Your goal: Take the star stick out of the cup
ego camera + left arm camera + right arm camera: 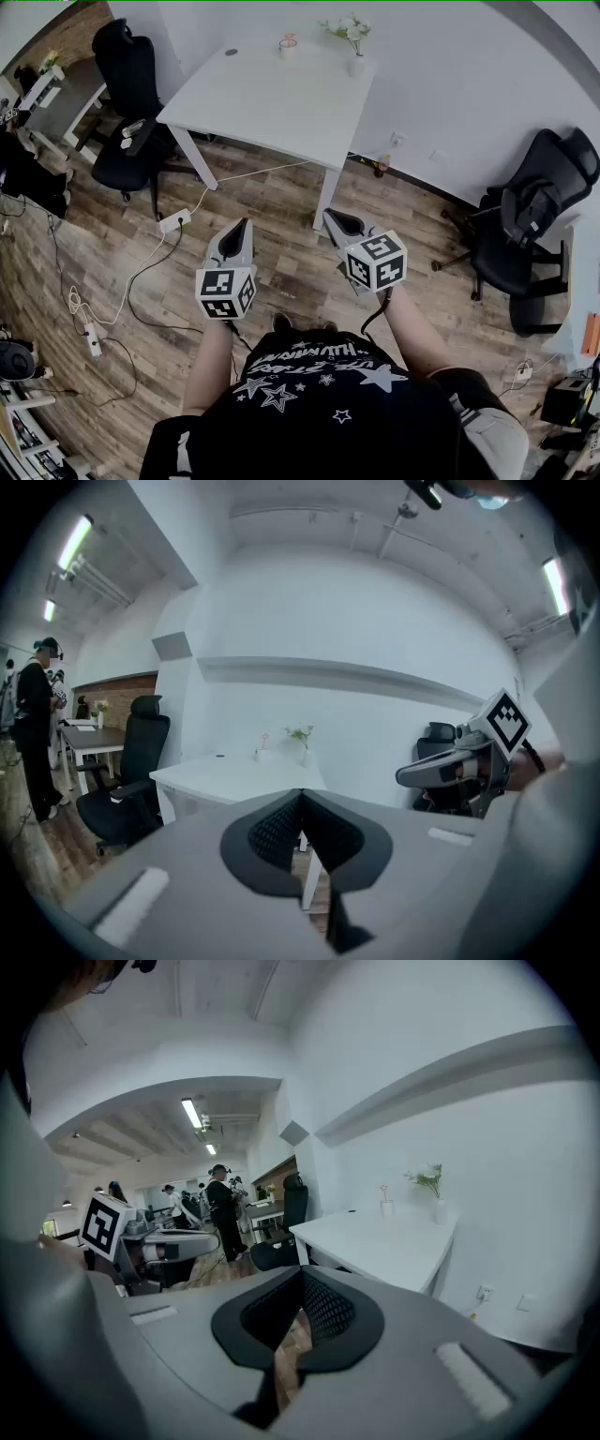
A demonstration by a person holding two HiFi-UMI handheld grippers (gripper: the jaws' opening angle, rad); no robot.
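A small white cup (288, 49) with a thin pink star stick (290, 38) upright in it stands at the far edge of the white table (272, 98). The same cup (262, 755) (386, 1208) appears small and distant in both gripper views. I hold both grippers in front of me over the wooden floor, well short of the table. My left gripper (246, 225) is shut with nothing between its jaws. My right gripper (330, 217) is shut and empty too. In the left gripper view my right gripper (405, 776) shows at the right.
A white vase with flowers (354, 42) stands next to the cup. Black office chairs sit to the left (131, 103) and right (530, 225) of the table. Cables and a power strip (174, 221) lie on the floor. People stand at the room's far side (220, 1208).
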